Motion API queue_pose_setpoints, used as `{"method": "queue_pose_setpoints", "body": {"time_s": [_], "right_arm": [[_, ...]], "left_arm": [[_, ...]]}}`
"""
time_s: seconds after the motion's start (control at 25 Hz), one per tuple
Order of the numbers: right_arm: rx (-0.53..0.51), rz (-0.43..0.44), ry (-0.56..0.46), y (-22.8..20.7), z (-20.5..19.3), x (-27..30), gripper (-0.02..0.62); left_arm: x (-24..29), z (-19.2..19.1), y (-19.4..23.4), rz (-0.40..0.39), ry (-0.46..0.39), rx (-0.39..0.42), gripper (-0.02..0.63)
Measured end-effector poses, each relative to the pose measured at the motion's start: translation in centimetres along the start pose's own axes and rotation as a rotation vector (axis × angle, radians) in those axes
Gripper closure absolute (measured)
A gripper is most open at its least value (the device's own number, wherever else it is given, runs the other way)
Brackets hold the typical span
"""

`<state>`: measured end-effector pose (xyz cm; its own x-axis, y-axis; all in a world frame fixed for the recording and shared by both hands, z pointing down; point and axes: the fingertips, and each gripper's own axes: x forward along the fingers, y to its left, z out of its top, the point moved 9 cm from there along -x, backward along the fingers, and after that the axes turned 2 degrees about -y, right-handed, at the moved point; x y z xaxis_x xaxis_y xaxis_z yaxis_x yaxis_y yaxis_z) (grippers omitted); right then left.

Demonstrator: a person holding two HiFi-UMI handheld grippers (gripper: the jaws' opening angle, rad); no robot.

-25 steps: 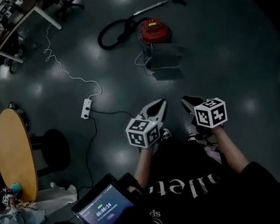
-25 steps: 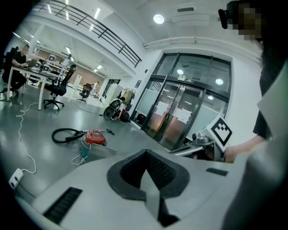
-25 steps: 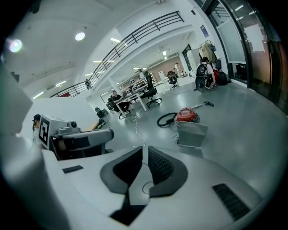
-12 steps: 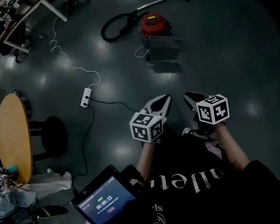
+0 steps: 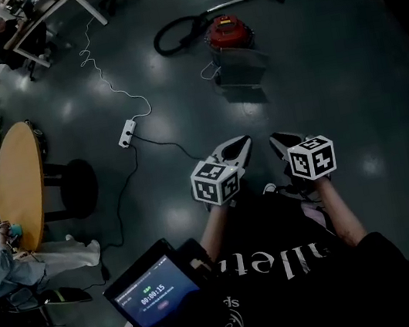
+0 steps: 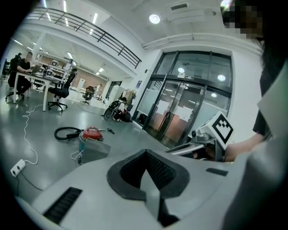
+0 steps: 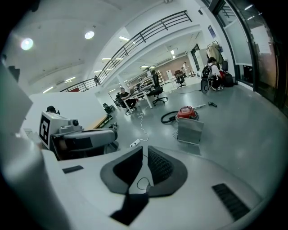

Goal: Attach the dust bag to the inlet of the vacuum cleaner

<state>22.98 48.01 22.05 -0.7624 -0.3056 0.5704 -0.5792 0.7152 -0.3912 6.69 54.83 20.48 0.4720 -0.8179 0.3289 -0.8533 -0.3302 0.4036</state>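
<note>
The red vacuum cleaner (image 5: 227,32) sits on the dark floor far ahead, its black hose (image 5: 171,38) curled to its left. A grey dust bag (image 5: 239,70) stands just in front of it. Both grippers hover side by side close to my body, well short of them. My left gripper (image 5: 240,144) is shut and empty. My right gripper (image 5: 277,140) has its jaws nearly together with only a thin slit, nothing between them. The left gripper view shows the vacuum cleaner (image 6: 92,133) and bag (image 6: 93,151). The right gripper view shows the vacuum cleaner (image 7: 186,112) and bag (image 7: 189,130) too.
A white power strip (image 5: 127,133) with trailing cables lies on the floor to the left. A round wooden table (image 5: 14,188) and a black stool (image 5: 76,188) stand further left, with a person (image 5: 3,265) beside them. Desks and chairs (image 5: 46,18) fill the far left corner.
In the head view the vacuum cleaner, bag and power strip have slid a little up the picture. The grippers stay side by side with jaws unchanged.
</note>
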Motion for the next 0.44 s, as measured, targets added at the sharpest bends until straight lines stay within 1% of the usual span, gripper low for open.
{"method": "queue_pose_setpoints", "body": {"time_s": [0.44], "right_arm": [[0.001, 0.008, 0.002, -0.6, -1.1, -1.1, 0.545]], "left_arm": [[0.0, -0.5, -1.3, 0.016, 0.003, 0.004, 0.601]]}}
